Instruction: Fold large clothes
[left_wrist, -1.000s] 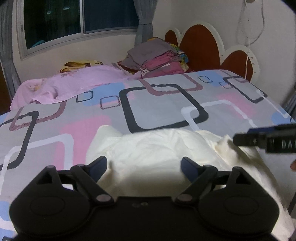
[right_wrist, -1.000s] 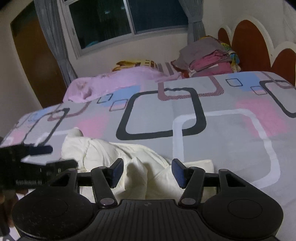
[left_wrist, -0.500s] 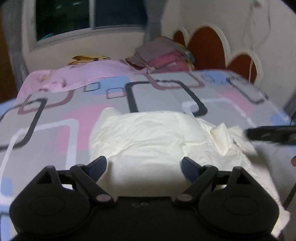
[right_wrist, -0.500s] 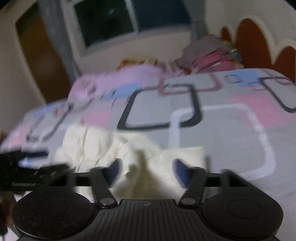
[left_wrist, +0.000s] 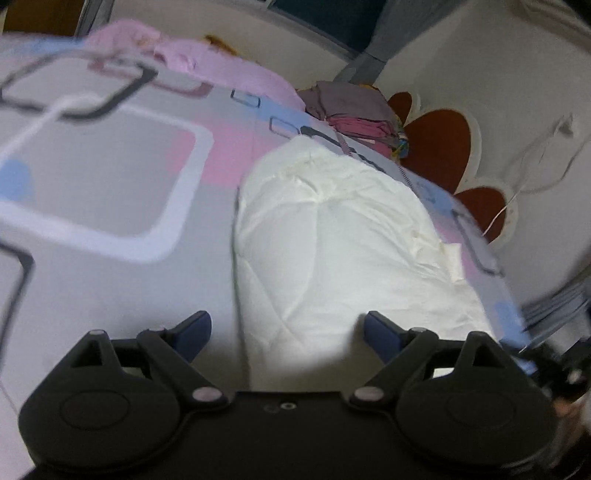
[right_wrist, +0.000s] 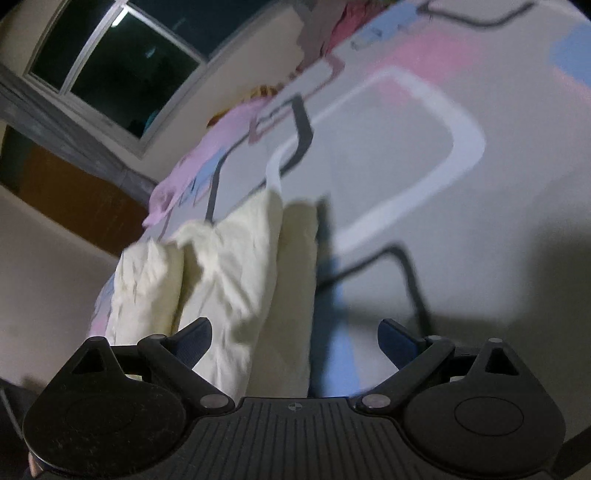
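Observation:
A crumpled cream garment (left_wrist: 332, 240) lies on the patterned bedsheet (left_wrist: 110, 192). My left gripper (left_wrist: 287, 325) hovers open just above the cloth's near left edge, and its pads touch nothing. In the right wrist view the same garment (right_wrist: 229, 266) runs away to the upper left. My right gripper (right_wrist: 295, 330) is open wide over the garment's near right edge. Cloth lies under the left finger (right_wrist: 195, 332) and bare sheet under the other. Both views are tilted and blurred.
A stack of folded grey and pink clothes (left_wrist: 354, 110) sits at the far end of the bed, by the brown and cream headboard (left_wrist: 436, 144). A pink blanket (left_wrist: 221, 66) lies along the far side. A dark window (right_wrist: 122, 62) is set in the wall beyond.
Both grippers dropped closer to the garment and rolled, so the bed now looks tilted. The right jaws went from about half open to wide open. The garment settled flatter on the sheet.

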